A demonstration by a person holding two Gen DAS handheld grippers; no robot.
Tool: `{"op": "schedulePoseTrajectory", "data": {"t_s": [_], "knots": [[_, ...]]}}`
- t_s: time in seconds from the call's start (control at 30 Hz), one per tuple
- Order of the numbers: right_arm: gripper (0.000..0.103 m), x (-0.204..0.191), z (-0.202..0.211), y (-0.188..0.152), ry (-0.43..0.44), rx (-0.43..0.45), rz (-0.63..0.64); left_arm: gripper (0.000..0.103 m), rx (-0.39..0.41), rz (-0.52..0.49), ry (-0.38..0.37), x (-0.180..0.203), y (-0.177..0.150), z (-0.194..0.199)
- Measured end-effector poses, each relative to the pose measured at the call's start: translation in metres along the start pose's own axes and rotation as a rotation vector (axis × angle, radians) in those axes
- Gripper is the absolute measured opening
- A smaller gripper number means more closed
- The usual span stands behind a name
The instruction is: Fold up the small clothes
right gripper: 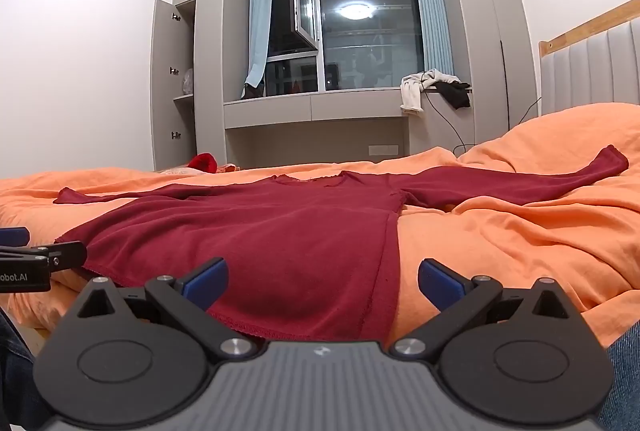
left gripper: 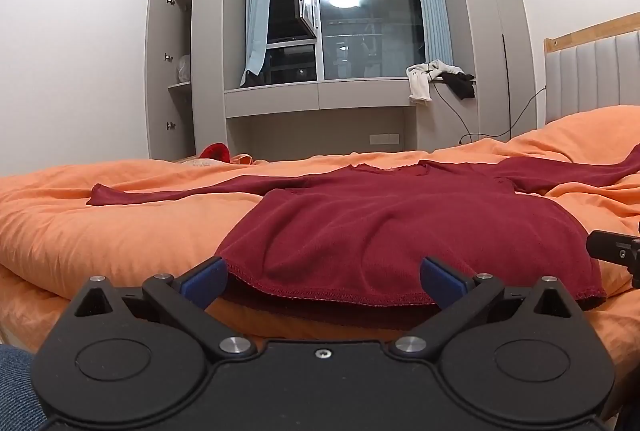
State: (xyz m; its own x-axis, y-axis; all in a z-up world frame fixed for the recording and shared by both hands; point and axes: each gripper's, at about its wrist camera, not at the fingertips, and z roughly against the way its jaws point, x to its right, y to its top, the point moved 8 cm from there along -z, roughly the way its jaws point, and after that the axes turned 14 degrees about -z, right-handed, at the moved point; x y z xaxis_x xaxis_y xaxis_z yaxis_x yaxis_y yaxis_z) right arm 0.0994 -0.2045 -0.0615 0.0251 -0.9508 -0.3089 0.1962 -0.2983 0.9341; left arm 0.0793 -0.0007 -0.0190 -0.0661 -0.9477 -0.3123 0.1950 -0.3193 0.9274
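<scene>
Orange duvet [left gripper: 120, 231] carries maroon long-sleeved top [left gripper: 380, 227] flat, hem at near edge; my left gripper [left gripper: 322, 277] and right gripper [right gripper: 322, 277] both spread wide, empty; folding not started, next grab hem corners

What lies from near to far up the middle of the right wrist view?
right gripper, jaws open → red top → orange duvet → window ledge → window.
</scene>
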Motion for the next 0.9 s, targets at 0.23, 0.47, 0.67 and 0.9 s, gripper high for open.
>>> {"op": "schedulePoseTrajectory", "data": {"t_s": [0.23, 0.47, 0.67, 0.9], "knots": [[0.103, 0.0000, 0.0005, -0.0023, -0.001, -0.003, -0.002, 0.102, -0.003, 0.000, -0.004, 0.0004, -0.0016, 0.0004], [0.103, 0.0002, 0.0001, -0.0023, -0.002, -0.005, -0.002, 0.102, -0.006, -0.001, -0.004, -0.0008, -0.0016, -0.0013], [0.103, 0.0002, -0.0002, -0.0022, -0.002, -0.007, -0.003, 0.102, -0.008, -0.002, -0.005, -0.0007, -0.0014, -0.0016], [0.103, 0.0002, -0.0005, -0.0022, -0.003, -0.008, -0.004, 0.102, -0.009, -0.002, -0.005, -0.0008, -0.0011, -0.0017]]}}
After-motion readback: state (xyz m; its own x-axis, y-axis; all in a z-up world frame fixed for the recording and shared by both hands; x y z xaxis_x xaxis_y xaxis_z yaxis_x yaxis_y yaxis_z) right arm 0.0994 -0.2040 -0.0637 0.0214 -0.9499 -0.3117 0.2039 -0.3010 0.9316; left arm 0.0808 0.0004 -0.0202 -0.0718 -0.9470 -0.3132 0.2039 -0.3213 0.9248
